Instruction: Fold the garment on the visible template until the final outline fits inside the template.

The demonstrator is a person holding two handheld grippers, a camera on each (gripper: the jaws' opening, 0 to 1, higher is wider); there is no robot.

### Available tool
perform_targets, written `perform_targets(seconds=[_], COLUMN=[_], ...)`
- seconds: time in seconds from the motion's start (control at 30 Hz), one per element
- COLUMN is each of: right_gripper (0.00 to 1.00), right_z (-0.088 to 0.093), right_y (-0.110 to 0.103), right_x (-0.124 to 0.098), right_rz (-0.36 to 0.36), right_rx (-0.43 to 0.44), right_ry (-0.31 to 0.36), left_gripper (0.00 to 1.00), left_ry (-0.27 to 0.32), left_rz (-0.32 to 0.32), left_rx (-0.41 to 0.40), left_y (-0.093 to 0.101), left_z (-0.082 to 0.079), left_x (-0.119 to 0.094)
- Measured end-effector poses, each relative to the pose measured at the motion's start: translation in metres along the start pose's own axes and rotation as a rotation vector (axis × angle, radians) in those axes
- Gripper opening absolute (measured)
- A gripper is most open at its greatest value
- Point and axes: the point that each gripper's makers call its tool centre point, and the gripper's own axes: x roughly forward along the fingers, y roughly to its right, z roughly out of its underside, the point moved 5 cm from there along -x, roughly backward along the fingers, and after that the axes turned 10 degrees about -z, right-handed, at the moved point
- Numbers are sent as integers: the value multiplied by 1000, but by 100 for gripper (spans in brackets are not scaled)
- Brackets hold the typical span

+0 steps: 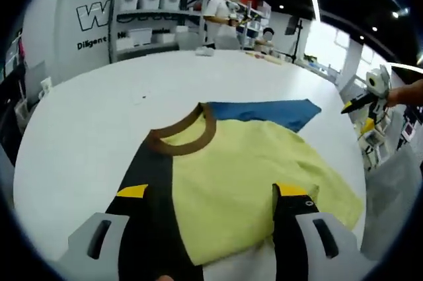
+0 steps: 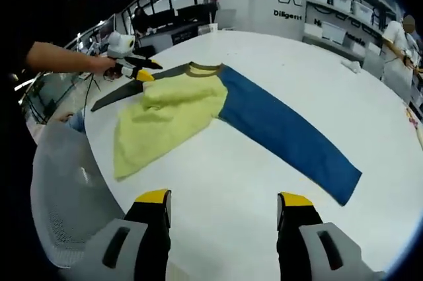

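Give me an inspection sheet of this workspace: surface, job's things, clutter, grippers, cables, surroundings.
Surface: white table, round-edged.
Job's things: garment with yellow body, blue sleeve stretched out flat, black sleeve, brown collar; the yellow body is rumpled. Template: nothing seen.
Clutter: small items at the table's far edge, too small to tell.
Grippers: left gripper open, jaws astride the garment near the collar; right gripper open over bare table, apart from the garment.
Cables: nothing seen.
Surroundings: shelving with bins, people standing beyond the table, wall lettering.
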Motion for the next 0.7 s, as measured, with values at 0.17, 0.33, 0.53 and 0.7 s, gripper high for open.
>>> perform_targets(seconds=[0.17,0.33,0.53,0.7], right_gripper=[63,62,63,63], right_z=[6,6,2,3], right_y=[-4,-9,-14,-14], right_x=[-2,-2,-1,2], right_rz=[7,9,3,0], right_rx=[22,39,55,59], right_ry=[-2,3,16,10], left_gripper=[71,73,73,71], left_ry=[-26,-73,-89,-114], left_rz=[1,3,-4,-27], left_rx=[-27,-64,-31,-17], left_y=[-4,-3,-1,-5], left_z=[0,6,6,4], left_x=[19,28,33,38])
